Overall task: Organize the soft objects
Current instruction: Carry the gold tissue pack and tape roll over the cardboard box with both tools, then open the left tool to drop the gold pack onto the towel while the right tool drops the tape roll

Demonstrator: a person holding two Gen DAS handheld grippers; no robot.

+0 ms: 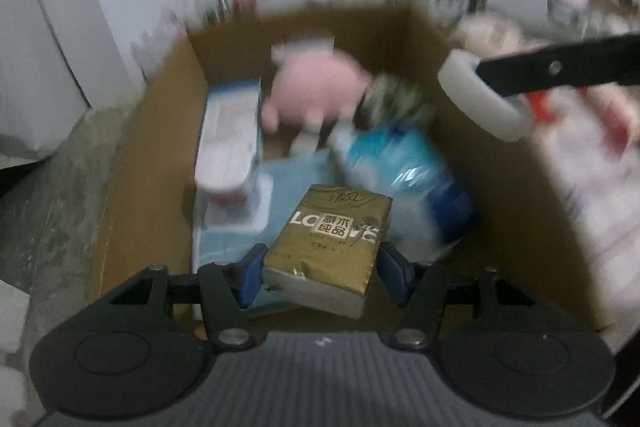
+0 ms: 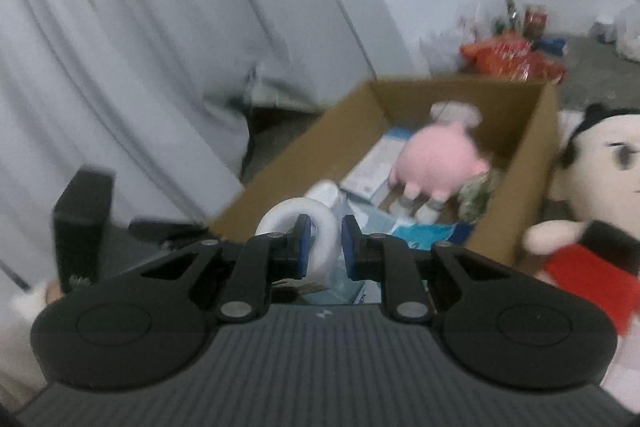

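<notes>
Left wrist view: the cardboard box (image 1: pixel 132 163) holds a pink plush toy (image 1: pixel 316 87), tissue packs and a blue package (image 1: pixel 404 183). Above the box, the left hand-held gripper (image 1: pixel 322 269) is clamped on a gold tissue pack (image 1: pixel 332 247). The right hand-held gripper (image 2: pixel 324 247) is clamped on a white ring (image 2: pixel 320 227) just beside the box.

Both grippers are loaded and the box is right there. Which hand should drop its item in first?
Left, probably. The left gripper holds the gold tissue pack directly above the cardboard box. The right gripper, shut on the white ring, looks short of the near wall.
</notes>
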